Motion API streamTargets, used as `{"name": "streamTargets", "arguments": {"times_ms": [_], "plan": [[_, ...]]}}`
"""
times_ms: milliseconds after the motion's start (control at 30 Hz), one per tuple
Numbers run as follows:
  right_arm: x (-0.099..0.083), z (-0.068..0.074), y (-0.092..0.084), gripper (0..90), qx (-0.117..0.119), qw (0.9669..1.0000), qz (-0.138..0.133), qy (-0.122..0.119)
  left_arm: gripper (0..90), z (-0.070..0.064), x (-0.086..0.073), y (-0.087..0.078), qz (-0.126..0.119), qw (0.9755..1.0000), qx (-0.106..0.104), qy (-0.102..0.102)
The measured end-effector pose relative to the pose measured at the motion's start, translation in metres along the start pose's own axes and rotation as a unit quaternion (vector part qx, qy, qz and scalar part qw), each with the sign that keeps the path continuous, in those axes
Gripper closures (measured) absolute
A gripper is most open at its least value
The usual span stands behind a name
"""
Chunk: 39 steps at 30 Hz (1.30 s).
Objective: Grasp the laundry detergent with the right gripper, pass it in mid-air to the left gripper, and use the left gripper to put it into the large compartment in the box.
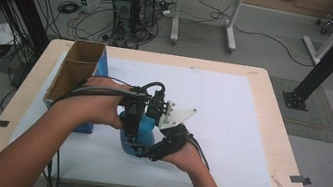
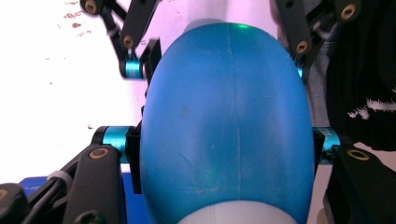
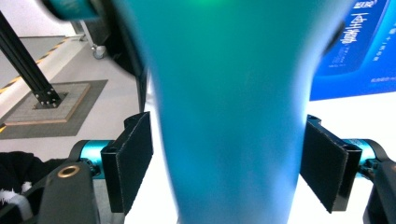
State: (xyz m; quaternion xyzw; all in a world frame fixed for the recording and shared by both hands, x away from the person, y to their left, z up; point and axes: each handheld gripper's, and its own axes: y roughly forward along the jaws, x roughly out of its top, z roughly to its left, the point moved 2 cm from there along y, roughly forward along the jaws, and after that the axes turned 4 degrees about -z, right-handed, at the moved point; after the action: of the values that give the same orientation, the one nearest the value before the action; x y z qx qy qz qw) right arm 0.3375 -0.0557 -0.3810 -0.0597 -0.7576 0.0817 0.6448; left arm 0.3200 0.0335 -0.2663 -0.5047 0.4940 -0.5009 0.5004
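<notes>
Blue plastic bottle (image 1: 140, 135), smooth, oval in section, with a faint mould seam down its middle and a white band at one end in the left gripper view. No label or print readable on the bottle itself. It sits low over the white sheet (image 1: 232, 114), near the front middle of the table (image 1: 273, 141), between both hands.

Left gripper (image 2: 226, 144): pads pressed flat against the bottle's two sides, clamped on its widest part. The bottle (image 2: 226, 126) runs lengthwise straight away from this camera, white-banded end nearest, the rounded end farthest.

Right gripper (image 3: 226, 163): jaws stand apart on either side of the bottle (image 3: 229, 116); the right pad (image 3: 324, 165) shows a gap of white sheet between it and the plastic, the left pad (image 3: 128, 161) lies just beside the surface, contact not certain. So a loose straddle, not a grip. Long axis here runs up the frame, away from the jaws. This gripper's jaws appear beyond the bottle in the left gripper view, flanking the far end.

High view: both grippers meet over the bottle, left gripper (image 1: 135, 114) from the left, right gripper (image 1: 161, 146) from below right, grey three-cornered plate on top.

Blue carton (image 3: 359, 46) behind the bottle carries white printed characters, too blurred to read. In the high view the carton (image 1: 78, 77) stands open-topped at the table's left, brown card inside, just beside the left forearm.
</notes>
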Motion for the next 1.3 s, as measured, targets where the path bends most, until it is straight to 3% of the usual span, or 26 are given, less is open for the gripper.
{"name": "streamTargets", "arguments": {"times_ms": [33,67,100,133,167,200,367,400,433,500,533,567,633,667,900,1100,1167,1300], "plan": [[0.001,0.001,-0.003,22.3,-0.004,0.9999,0.004,0.009,40.2,0.001,-0.001,-0.001,-0.001,1.0000,0.001,-0.002],[0.001,-0.002,-0.006,21.7,-0.007,0.9999,0.001,-0.015,40.1,0.002,-0.002,-0.002,0.000,1.0000,-0.001,-0.008],[0.015,0.048,-0.037,20.4,-0.046,0.9098,0.219,0.350,40.1,0.003,-0.003,-0.002,0.001,0.9999,-0.001,-0.010],[0.001,0.015,-0.021,19.1,-0.021,0.9914,0.074,0.107,40.2,0.004,-0.004,-0.003,0.000,0.9999,0.000,-0.015],[0.002,0.012,-0.023,17.8,-0.019,0.9928,0.071,0.094,40.1,0.007,-0.005,-0.005,0.000,1.0000,0.008,-0.003],[0.002,0.012,-0.026,17.1,-0.023,0.9925,0.073,0.095,40.2,0.006,-0.007,-0.006,0.000,0.9997,-0.003,-0.022],[0.008,0.008,-0.042,13.7,-0.037,0.9908,0.089,0.094,40.1,0.012,-0.013,-0.017,0.002,0.9995,0.001,-0.031],[0.010,0.010,-0.049,13.7,-0.052,0.9861,0.108,0.116,40.1,0.013,-0.014,-0.019,0.003,0.9994,0.000,-0.034],[0.012,0.008,-0.050,13.7,-0.051,0.9874,0.104,0.108,40.1,0.014,-0.015,-0.021,0.002,0.9993,-0.001,-0.036],[0.015,0.007,-0.056,13.6,-0.057,0.9850,0.121,0.109,40.1,0.015,-0.017,-0.024,0.003,0.9989,-0.002,-0.046],[0.017,0.005,-0.058,13.5,-0.058,0.9860,0.118,0.102,40.1,0.015,-0.018,-0.026,0.002,0.9983,-0.007,-0.057],[0.018,0.004,-0.060,13.2,-0.061,0.9849,0.126,0.101,40.1,0.017,-0.018,-0.029,0.001,0.9985,-0.001,-0.054],[0.021,0.002,-0.066,13.2,-0.068,0.9810,0.145,0.110,40.0,0.019,-0.021,-0.035,0.001,0.9977,-0.002,-0.068],[0.022,0.001,-0.068,13.2,-0.069,0.9811,0.146,0.106,40.1,0.020,-0.022,-0.037,0.001,0.9973,-0.002,-0.073],[0.025,-0.006,-0.080,13.0,-0.074,0.9778,0.162,0.110,40.0,0.033,-0.034,-0.061,0.000,0.9914,0.005,-0.130],[0.031,-0.008,-0.087,12.8,-0.076,0.9758,0.176,0.106,39.9,0.043,-0.048,-0.085,0.003,0.9876,0.006,-0.157],[0.031,-0.008,-0.089,12.8,-0.078,0.9734,0.183,0.113,39.9,0.047,-0.056,-0.094,0.001,0.9853,0.004,-0.171],[0.029,-0.010,-0.093,12.8,-0.086,0.9722,0.184,0.116,39.9,0.053,-0.072,-0.106,-0.008,0.9799,0.001,-0.199]]}}
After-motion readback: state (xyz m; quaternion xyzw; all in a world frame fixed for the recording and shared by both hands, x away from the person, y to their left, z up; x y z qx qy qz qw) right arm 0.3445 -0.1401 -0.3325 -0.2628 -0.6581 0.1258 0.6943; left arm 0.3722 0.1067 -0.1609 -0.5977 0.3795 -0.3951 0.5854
